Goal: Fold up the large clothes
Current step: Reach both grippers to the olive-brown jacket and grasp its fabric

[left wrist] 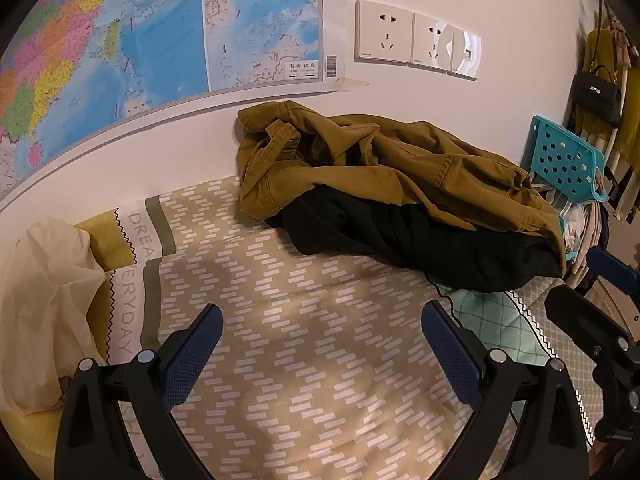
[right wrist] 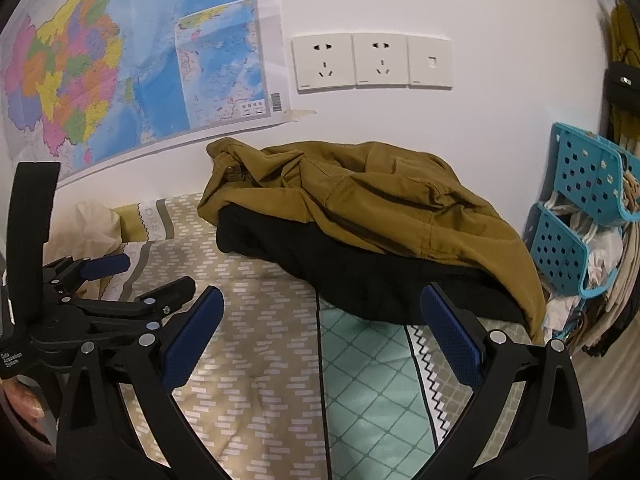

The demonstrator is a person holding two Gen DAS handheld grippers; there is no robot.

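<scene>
Clothes: brown jacket (right wrist: 360, 200) heaped over black garment (right wrist: 384, 280), against wall, far end of bed (right wrist: 260, 360).
Axis: pile runs left-right.
Left gripper (left wrist: 320, 356): spread wide, empty.
Right gripper (right wrist: 322, 340): spread wide, empty, nearer pile.

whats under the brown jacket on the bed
A black garment lies under the brown jacket, sticking out along its front edge on the patterned bedspread. How far it runs beneath, or anything else under the pile, is covered.

Each black plastic gripper (left wrist: 322, 350) (right wrist: 322, 332) has 2 blue textured pads, silver rivets.
</scene>
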